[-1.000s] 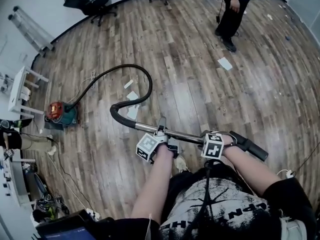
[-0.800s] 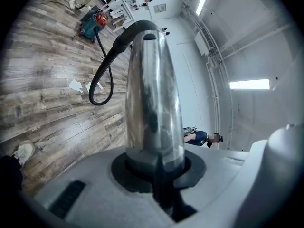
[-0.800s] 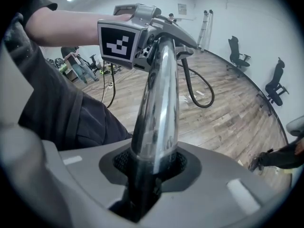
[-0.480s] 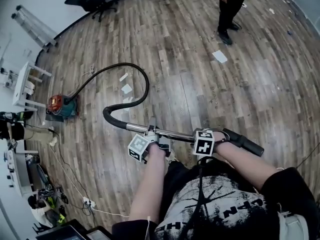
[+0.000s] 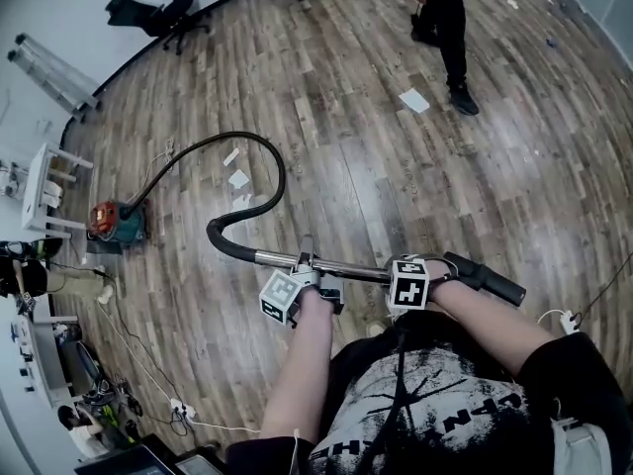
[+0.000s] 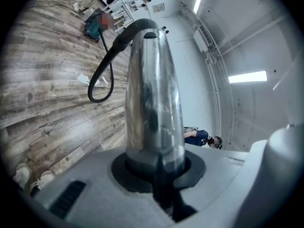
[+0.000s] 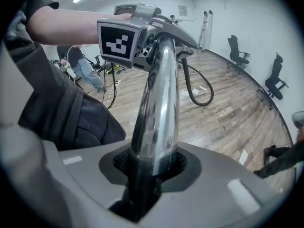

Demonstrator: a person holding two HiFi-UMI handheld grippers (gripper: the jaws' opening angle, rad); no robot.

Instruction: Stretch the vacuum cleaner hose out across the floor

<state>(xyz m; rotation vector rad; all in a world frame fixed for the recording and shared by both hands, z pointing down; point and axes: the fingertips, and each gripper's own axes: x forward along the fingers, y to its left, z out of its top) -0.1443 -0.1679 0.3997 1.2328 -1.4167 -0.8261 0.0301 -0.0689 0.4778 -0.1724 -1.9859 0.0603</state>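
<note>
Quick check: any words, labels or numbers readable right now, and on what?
No text reads clearly.
Shirt print: upside down, blurred, unreadable.
Marker cubes: black-and-white patterns, no words.
Vacuum cleaner: any label too small.
Floor papers: too small.

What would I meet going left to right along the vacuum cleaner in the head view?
Vacuum cleaner body → hose → left gripper, shut on the metal wand → right gripper, also shut on it → black handle end.
</note>
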